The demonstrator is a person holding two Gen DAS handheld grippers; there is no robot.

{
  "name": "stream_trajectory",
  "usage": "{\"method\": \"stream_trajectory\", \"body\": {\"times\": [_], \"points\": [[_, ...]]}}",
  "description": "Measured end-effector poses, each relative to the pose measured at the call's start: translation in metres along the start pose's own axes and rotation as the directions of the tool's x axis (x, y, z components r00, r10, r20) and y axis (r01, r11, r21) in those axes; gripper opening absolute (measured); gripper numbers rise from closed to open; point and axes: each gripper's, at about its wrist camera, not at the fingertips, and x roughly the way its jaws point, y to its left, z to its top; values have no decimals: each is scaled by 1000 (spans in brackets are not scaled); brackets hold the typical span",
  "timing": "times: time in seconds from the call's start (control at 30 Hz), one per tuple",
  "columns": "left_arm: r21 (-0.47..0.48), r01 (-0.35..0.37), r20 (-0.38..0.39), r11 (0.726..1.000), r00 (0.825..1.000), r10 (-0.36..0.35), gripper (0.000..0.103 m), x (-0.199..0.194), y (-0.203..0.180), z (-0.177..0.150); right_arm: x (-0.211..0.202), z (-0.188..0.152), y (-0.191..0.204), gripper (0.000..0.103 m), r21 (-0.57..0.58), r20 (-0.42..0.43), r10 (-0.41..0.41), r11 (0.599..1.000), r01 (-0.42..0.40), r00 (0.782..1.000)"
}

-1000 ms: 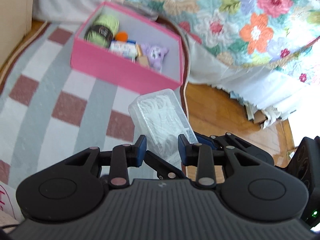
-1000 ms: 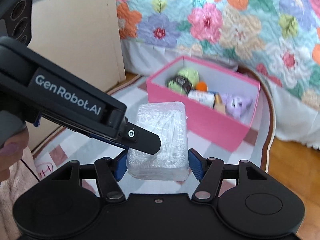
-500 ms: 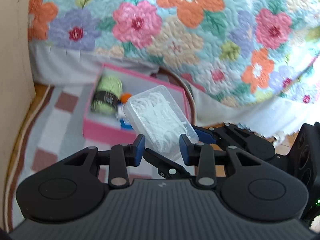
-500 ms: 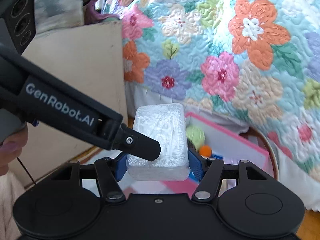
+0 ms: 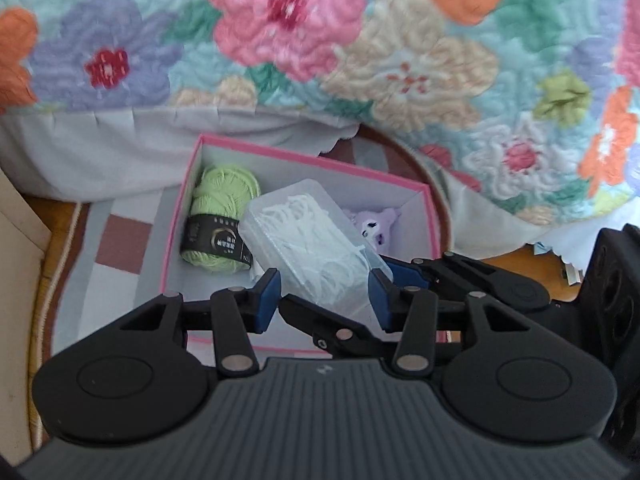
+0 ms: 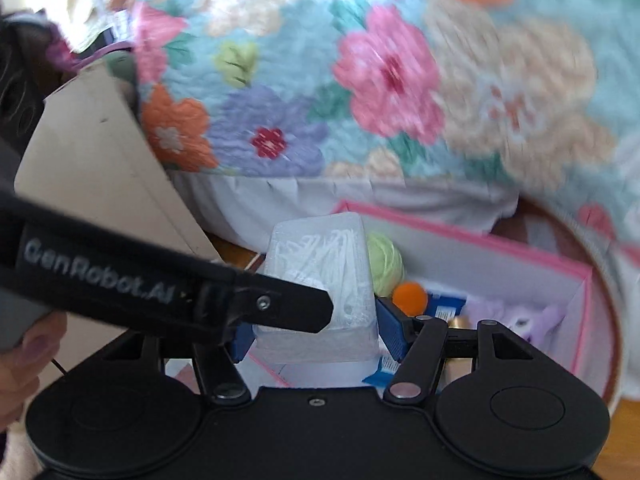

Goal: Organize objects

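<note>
Right tongs [image 6: 316, 326] around clear, floss-filled plastic case [image 6: 320, 280]

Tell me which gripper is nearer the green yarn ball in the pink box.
Left, narrowly. The left gripper hangs just beside the green yarn ball, jaws just opening. The right gripper clamps the clear case slightly farther off.
</note>
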Motion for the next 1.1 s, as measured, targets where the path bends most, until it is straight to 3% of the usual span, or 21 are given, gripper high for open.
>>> {"method": "stream_trajectory", "body": {"times": [0.23, 0.3, 0.53, 0.7, 0.83, 0.97, 1.1], "points": [[-96, -41, -113, 995, 993, 30, 46, 59, 23, -5, 56, -6, -27, 67, 35, -188, 48, 998, -43, 981], [-141, -50, -117, 989, 993, 34, 46, 68, 34, -8, 69, -7, -29, 67, 27, -225, 65, 998, -60, 972], [-154, -29, -104, 988, 995, 13, 43, 83, 59, -16, 99, -9, -36, 67, -10, -303, 126, 991, -135, 945], [-155, -32, -118, 987, 993, 13, 39, 87, 65, -17, 108, -8, -30, 67, -99, -359, 108, 983, -153, 927], [-161, -55, -121, 985, 992, 36, 39, 96, 68, -15, 122, -5, -27, 66, -163, -421, 37, 980, -116, 906], [-190, -50, -108, 981, 994, 30, 39, 104, 70, -16, 134, -5, -33, 66, -148, -437, 1, 986, -73, 899], [-198, -50, -97, 979, 995, 32, 39, 105, 71, -20, 133, -7, -28, 66, -167, -418, -26, 985, -49, 908]]}}
